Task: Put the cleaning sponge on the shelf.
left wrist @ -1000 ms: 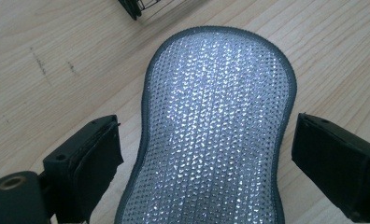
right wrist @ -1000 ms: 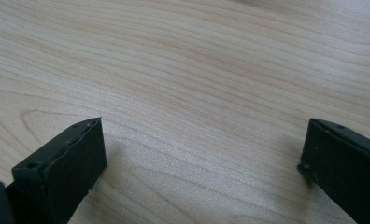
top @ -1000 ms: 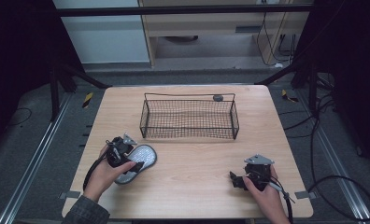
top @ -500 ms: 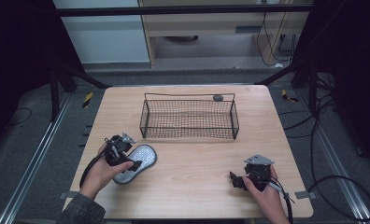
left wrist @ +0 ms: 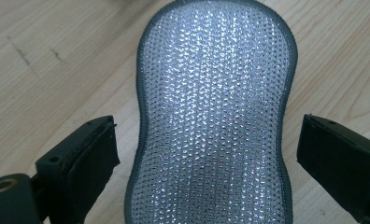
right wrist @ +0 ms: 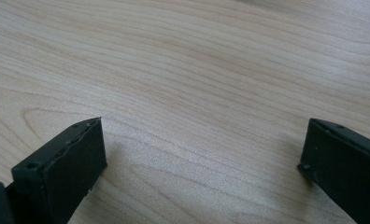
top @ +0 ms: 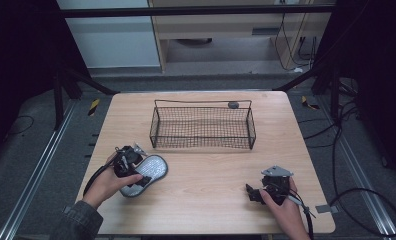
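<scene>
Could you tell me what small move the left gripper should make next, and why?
Probably shut the left gripper on the scrubbing pad: its open jaws already stand either side of the pad's narrow waist, apart from its edges, and the pad lies flat on the table.

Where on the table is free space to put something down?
Bare wood lies between the scrubbing pad and the right gripper, and right of the wire basket. Crowded only at the left gripper, over the pad.
</scene>
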### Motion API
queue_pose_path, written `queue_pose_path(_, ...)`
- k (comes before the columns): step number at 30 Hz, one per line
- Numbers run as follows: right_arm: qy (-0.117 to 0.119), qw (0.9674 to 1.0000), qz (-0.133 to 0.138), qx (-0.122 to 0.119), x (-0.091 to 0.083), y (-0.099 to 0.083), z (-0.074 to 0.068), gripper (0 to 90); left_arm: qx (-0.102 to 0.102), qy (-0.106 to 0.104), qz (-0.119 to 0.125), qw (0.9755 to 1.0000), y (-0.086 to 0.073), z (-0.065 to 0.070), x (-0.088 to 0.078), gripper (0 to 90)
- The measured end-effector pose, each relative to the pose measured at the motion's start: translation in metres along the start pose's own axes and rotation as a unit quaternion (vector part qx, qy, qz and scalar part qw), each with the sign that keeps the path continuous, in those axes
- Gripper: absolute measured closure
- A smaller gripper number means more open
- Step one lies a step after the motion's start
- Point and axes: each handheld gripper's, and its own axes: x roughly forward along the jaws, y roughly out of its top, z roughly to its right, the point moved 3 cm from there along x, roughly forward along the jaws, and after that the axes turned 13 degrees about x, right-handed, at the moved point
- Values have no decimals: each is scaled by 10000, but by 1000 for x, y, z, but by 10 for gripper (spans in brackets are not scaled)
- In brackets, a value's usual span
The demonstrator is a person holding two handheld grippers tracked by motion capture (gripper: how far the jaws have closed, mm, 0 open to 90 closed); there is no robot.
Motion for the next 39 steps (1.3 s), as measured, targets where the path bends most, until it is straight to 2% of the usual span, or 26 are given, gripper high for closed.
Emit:
queue_pose_path(4,-4,10000,-1,-14,0,0,0,4,164,-89,-225,9996,-2,2,11,45)
queue_pose_path(7,16,10000,-35,-32,0,0,0,4,208,-158,-261,9993,-1,3,13,45)
queue_pose_path(13,24,10000,-33,-37,-1,0,0,4,161,-219,-312,9991,-1,1,20,40)
queue_pose_path(16,22,10000,-39,-41,-1,0,0,4,103,-174,-339,9992,-2,-1,23,33)
queue_pose_path(22,39,10000,-37,-38,-1,0,0,4,64,-316,-380,9988,-5,-2,29,27)
queue_pose_path(32,37,10000,-29,-74,-1,0,0,4,-64,-407,-267,9988,-6,-5,28,60)
queue_pose_path(39,43,10000,-26,-75,-1,-1,0,4,-28,-192,-15,9998,-6,-7,13,69)
